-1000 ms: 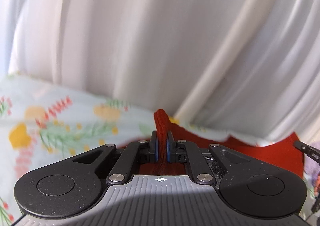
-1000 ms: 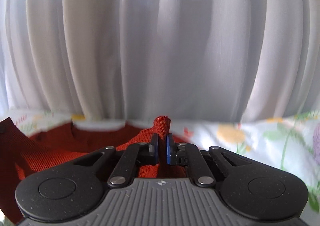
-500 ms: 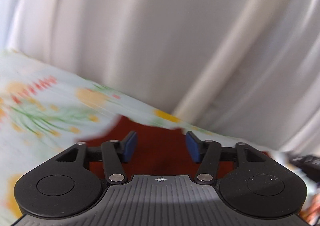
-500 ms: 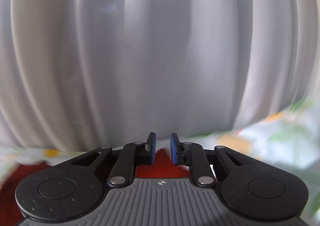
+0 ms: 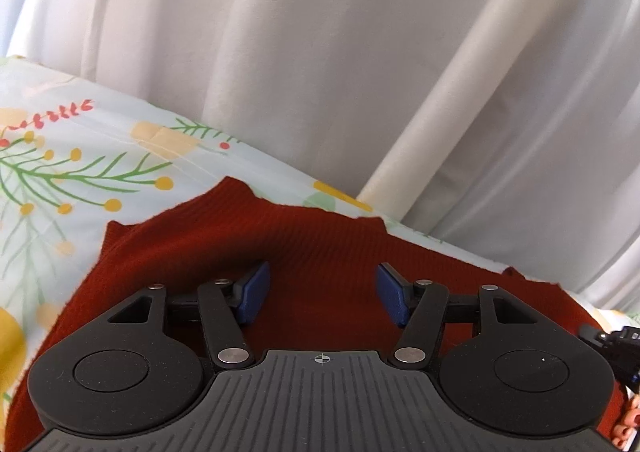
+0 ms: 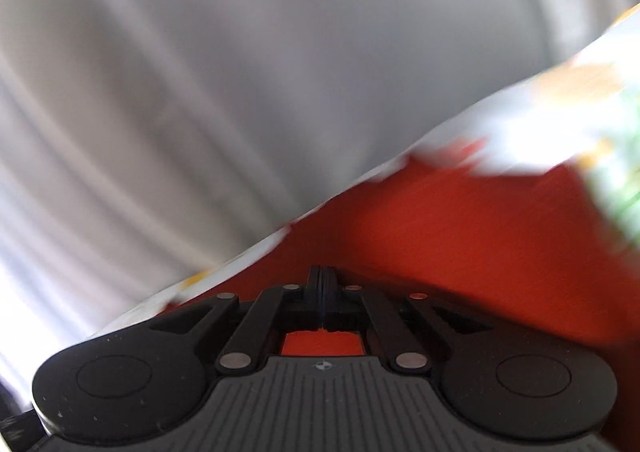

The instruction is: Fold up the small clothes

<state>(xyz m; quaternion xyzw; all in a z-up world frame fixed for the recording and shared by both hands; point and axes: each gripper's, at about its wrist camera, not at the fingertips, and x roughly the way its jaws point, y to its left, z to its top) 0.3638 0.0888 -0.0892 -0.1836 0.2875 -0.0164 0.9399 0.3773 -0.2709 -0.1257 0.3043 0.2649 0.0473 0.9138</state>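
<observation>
A dark red ribbed garment point(image 5: 320, 240) lies spread on a floral sheet point(image 5: 80, 156). My left gripper point(image 5: 322, 294) is open and empty, just above the garment, with its blue pads point(image 5: 254, 292) wide apart. In the blurred, tilted right wrist view the same red garment point(image 6: 460, 220) fills the lower right. My right gripper point(image 6: 322, 286) is shut with its fingers pressed together above the cloth, and nothing shows between them.
White curtains point(image 5: 320, 52) hang right behind the far edge of the sheet and also fill the right wrist view point(image 6: 200, 92). A black part of the other gripper point(image 5: 616, 340) shows at the right edge of the left view.
Both grippers let go of the red cloth they pinched a second ago. The left one opened wide and the garment now lies flat. The right one opened, then shut empty and tilted.
</observation>
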